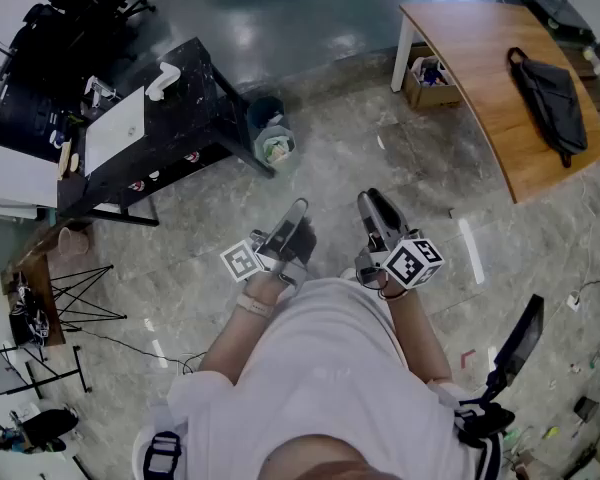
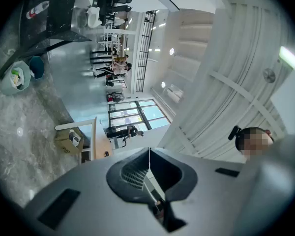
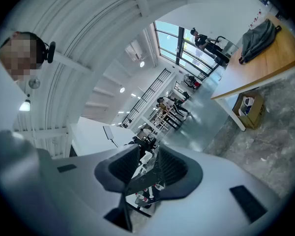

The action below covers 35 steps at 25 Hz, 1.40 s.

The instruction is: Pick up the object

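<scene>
Head view: open floor (image 1: 340, 138) runs ahead between the black desk (image 1: 195, 88) and the curved-edged wooden desk (image 1: 470, 48); left gripper view: left claw (image 2: 149, 150) closed, empty; right gripper view: right claw (image 3: 148, 146) slightly parted, empty; which thing is the object I cannot tell

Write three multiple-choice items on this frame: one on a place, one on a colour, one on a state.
1. Where does the black bag lie? A on the wooden table; B on the floor; C in a gripper.
2. What colour is the table beside the bin? A red; B black; C yellow.
3. How do the left gripper's jaws stand? A wide apart; B shut on a cloth; C shut, nothing between.
1 A: it rests on that tabletop. 2 B: its top shows black. 3 C: its own view shows the pads meeting, empty.
</scene>
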Each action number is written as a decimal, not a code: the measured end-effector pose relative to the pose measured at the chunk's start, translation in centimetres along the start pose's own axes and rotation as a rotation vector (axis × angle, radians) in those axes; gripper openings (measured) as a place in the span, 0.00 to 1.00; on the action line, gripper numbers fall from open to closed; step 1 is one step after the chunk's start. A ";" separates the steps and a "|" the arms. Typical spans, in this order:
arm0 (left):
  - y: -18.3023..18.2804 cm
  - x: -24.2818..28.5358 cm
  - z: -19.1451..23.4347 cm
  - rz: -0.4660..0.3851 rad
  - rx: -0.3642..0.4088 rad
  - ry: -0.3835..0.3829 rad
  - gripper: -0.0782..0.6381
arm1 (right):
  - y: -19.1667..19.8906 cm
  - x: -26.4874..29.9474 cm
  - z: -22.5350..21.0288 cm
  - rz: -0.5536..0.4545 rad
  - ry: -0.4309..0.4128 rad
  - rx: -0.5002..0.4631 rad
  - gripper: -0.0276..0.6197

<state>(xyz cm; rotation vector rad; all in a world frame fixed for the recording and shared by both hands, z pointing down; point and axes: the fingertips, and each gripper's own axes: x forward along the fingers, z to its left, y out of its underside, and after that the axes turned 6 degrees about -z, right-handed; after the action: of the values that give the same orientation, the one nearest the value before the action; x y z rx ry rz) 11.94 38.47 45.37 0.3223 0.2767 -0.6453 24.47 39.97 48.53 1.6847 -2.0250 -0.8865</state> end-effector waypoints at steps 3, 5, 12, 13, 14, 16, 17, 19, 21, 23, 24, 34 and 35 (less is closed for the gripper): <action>0.5 0.1 0.0 -0.001 0.009 -0.001 0.12 | 0.0 0.0 0.0 0.000 -0.015 0.004 0.26; 0.5 0.0 0.1 -0.005 0.013 -0.001 0.12 | 0.1 0.0 0.1 0.001 -0.024 0.006 0.26; 0.8 0.4 0.2 -0.019 0.008 0.000 0.12 | 0.4 -0.4 -0.4 0.016 -0.022 0.010 0.26; 0.6 0.3 0.3 -0.020 0.006 0.000 0.12 | 0.5 -0.3 -0.3 0.018 -0.019 0.009 0.26; 0.4 0.2 0.4 -0.021 0.003 -0.001 0.12 | 0.6 -0.2 -0.3 0.019 -0.018 0.007 0.26; -0.1 0.3 0.7 -0.025 -0.003 0.001 0.12 | 0.6 0.1 -0.4 0.020 -0.016 -0.001 0.26; -0.3 0.6 0.8 -0.025 -0.006 0.004 0.12 | 0.5 0.4 -0.5 0.019 -0.013 -0.004 0.26; -1.1 1.3 1.2 -0.024 -0.010 0.010 0.12 | 0.1 1.2 -1.0 0.015 -0.005 -0.009 0.26; -2.4 2.0 1.9 -0.025 -0.018 0.016 0.12 | -0.1 2.5 -1.5 0.009 0.006 -0.015 0.26; -4.0 2.6 3.0 -0.024 -0.028 0.016 0.12 | -0.1 4.3 -1.9 0.004 0.015 -0.022 0.26; -5.0 3.0 3.7 -0.023 -0.034 0.014 0.12 | 0.0 5.4 -2.2 0.002 0.021 -0.023 0.26; -16.3 9.6 9.7 -0.011 -0.089 0.034 0.12 | 0.0 17.4 -5.7 0.018 0.109 -0.047 0.26; -17.6 10.2 10.3 -0.020 -0.096 0.036 0.12 | 0.1 18.7 -6.0 0.025 0.116 -0.050 0.26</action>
<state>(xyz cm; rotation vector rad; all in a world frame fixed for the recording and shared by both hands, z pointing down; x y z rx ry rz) 10.27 15.87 47.61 0.2397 0.3441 -0.6443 23.96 20.46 50.84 1.6411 -1.9276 -0.8059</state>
